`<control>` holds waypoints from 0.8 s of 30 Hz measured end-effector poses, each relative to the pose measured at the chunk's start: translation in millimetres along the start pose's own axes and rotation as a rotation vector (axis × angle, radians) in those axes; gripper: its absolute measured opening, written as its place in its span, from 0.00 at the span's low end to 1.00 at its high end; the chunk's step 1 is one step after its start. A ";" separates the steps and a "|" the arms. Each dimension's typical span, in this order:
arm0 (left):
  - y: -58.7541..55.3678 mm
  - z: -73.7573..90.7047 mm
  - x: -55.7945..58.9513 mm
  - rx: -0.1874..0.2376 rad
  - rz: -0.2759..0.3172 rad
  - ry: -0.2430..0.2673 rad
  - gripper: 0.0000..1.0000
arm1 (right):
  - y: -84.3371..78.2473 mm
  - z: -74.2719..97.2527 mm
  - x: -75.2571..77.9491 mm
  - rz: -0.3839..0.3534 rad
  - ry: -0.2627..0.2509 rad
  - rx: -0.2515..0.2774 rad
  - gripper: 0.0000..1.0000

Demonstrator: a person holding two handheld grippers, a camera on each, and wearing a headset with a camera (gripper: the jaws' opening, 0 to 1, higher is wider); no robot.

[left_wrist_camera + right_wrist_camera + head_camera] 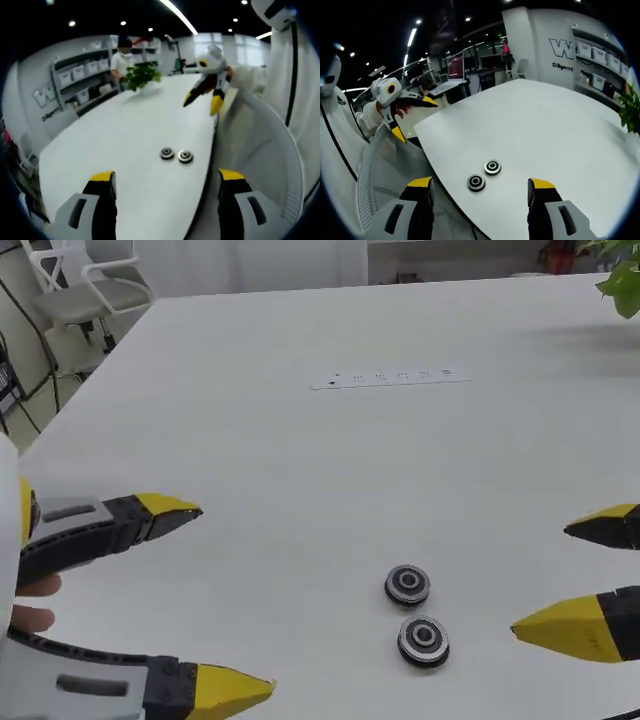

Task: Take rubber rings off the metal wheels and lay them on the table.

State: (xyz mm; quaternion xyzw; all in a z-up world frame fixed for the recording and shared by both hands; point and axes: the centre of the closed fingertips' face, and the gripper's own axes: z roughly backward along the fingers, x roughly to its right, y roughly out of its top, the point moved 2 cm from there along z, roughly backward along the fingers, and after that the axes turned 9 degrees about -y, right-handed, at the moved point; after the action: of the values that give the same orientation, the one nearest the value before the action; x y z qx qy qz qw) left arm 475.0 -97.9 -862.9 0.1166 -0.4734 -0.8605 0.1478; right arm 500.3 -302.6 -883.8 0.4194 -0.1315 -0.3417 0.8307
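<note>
Holding the right gripper (543,580) spread wide with nothing in it, low at the right of the head view. Holding the left gripper (205,598) just as wide and just as empty, low at the left.

Looking outward from the right gripper: only a short way left of its lower tip to the near wheel (423,640), then on to the far wheel (407,585), just beyond and almost touching. From the left gripper, well apart across bare table (300,460).

Both lying flat, axles pointing up, so no long axis to line up with and free to come in from any side. Judging by the dark rims, rings (401,639) still on both.

Looks like a job for the right gripper first, closing in leftward and down on the near wheel. Likely need for the left to cross over and steady it.
</note>
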 end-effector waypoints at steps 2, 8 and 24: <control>4.1 -1.2 -1.5 0.004 -0.010 -0.008 0.84 | 4.8 -1.4 0.9 0.013 0.001 0.003 0.75; 17.4 -9.3 -5.0 -0.001 -0.068 -0.042 0.83 | 20.4 -8.0 2.5 0.045 0.014 0.019 0.74; 62.2 -40.6 -13.5 0.002 -0.234 -0.134 0.80 | 45.8 -39.0 -14.4 0.150 0.112 0.055 0.72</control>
State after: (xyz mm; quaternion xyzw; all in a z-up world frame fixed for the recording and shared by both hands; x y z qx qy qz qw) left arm 510.3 -156.3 -830.7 0.1133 -0.4664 -0.8772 0.0142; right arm 530.4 -250.2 -870.8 0.4496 -0.1252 -0.2510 0.8480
